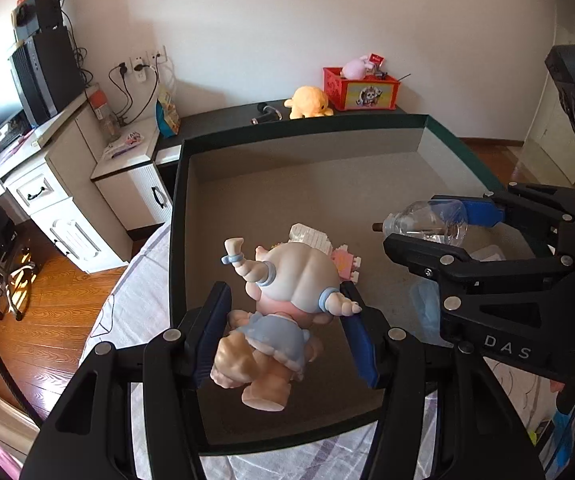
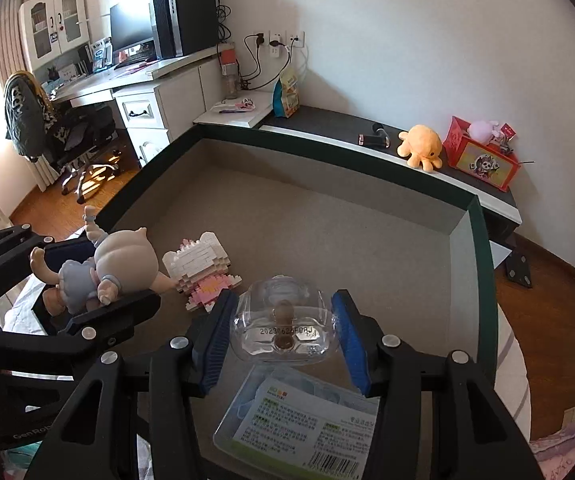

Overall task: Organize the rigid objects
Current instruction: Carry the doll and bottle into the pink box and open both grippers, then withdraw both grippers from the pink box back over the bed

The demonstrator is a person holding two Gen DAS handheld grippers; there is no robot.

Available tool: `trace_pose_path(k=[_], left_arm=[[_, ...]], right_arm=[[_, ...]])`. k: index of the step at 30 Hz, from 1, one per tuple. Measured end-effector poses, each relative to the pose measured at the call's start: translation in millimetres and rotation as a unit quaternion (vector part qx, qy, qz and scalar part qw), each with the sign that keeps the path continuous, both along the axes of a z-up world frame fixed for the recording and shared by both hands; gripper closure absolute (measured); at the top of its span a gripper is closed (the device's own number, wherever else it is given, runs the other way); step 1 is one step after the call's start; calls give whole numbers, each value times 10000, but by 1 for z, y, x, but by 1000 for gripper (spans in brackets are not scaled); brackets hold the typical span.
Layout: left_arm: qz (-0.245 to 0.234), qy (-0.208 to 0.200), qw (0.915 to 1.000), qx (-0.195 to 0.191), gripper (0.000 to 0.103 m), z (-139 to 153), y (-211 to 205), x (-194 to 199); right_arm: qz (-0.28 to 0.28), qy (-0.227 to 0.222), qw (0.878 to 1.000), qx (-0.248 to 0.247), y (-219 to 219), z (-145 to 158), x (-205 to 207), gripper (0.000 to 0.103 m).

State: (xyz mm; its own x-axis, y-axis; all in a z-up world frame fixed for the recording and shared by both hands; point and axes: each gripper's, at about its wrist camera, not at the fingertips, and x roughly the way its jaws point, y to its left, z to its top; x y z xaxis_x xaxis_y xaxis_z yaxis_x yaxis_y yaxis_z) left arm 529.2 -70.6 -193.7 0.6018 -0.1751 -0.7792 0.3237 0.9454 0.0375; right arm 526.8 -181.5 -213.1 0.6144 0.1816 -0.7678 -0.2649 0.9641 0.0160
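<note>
"DAS" on the right claw (image 1: 423,226) body; "2023062" and unclear characters on the clear bottle (image 2: 283,330).

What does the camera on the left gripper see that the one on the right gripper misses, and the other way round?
Only the left wrist view shows the doll's back from straight behind, between the left gripper's blue pads.

Only the right wrist view shows the printed date code on the clear bottle, the labelled plastic pack below it, and the office chair.

Both show the doll, the bottle, the block figure, the dark-rimmed tray, the orange plush and the red box.
</note>
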Motion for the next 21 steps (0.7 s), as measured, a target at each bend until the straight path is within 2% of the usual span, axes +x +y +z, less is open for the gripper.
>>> trace_pose_path(k=[3,6,8,9,10,11,15,17,21], left_arm=[[39,11,10000,87,46,-7,-3,4],[23,-71,10000,-62,32,-1,0,-1],[3,-302,9994,-162,27,10,6,-12],[-10,-424,9989,-194,26,18,9,-19],[-1,-532,9983,-217,21,25,12,-27],[47,-651,9975,-253,15,32,15,-36],[258,-1228,9912,-415,8,62,29,-88],[401,-1571,9853,-541,0,76,37,-121],[492,-2000,9756,-761,0,96,50,-188]], right_arm=[[-52,102,9999,12,-1,-6,5,52],[-128,124,9998,110,-7,-6,3,50],[-197,35,9996,181,-11,1,-3,42],[-225,-80,9996,181,-13,8,-12,31],[-300,-199,9992,159,-16,14,-19,23],[-332,-297,9988,180,-17,20,-26,22],[-322,-826,9952,408,-20,56,-84,19],[-336,-1103,9924,437,-17,68,-113,18],[-409,-1665,9840,480,-10,90,-182,15]])
